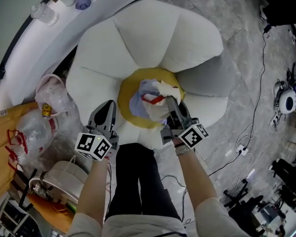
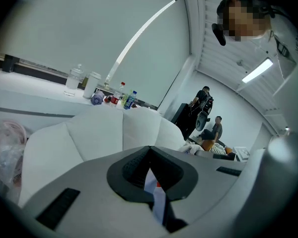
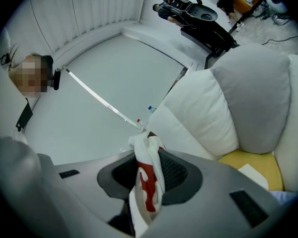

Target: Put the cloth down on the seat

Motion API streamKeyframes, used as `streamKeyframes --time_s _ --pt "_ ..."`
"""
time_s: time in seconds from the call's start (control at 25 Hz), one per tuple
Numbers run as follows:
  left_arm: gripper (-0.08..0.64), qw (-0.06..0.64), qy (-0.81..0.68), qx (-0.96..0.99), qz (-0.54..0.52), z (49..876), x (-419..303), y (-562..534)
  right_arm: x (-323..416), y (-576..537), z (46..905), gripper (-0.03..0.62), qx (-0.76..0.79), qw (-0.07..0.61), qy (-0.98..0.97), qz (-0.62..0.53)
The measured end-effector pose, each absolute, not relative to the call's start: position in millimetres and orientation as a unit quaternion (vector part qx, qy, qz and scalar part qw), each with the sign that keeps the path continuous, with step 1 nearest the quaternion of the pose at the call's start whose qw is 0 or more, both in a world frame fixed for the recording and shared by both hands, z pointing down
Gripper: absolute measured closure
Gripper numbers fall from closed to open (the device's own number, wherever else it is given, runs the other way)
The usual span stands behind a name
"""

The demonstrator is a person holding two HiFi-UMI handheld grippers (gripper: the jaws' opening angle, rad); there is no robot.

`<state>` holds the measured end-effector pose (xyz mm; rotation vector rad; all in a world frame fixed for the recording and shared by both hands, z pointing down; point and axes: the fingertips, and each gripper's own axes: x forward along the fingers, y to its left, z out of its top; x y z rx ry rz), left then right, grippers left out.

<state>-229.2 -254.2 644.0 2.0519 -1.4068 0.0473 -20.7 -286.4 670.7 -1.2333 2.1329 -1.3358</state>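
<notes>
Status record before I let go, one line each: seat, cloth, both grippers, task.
seat: yellow centre of the white petal-shaped chair
cloth: bunched, white, pale blue and red, lying on the seat
right gripper: shut on a fold of the cloth
left gripper: jaws together, by the seat's edge, off the cloth
task: cloth is down, not yet released

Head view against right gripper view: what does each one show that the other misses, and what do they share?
Only the head view shows the left gripper beside the yellow cushion, and most of the cloth bunched on that cushion. Only the right gripper view shows the right gripper with its jaws pressed on a white-and-red fold of the cloth, and dark equipment across the room. Both show the cloth, the cushion, the right gripper and the white seat.
</notes>
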Motion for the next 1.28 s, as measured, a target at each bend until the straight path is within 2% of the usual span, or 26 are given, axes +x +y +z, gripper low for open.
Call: streamKeyframes --time_s 0.16,1.28 --pt "0.546 0.32 -0.541 0.777 0.021 670.2 -228.4 -257.4 -13.6 -288.8 692.5 0.482 -0.442 0.182 0.735 -0.481" --pt "0.547 0.371 -0.566 0.736 -0.004 777.3 -223.6 -253.0 10.7 -289.1 820.6 0.482 -0.484 0.129 0.708 -0.497"
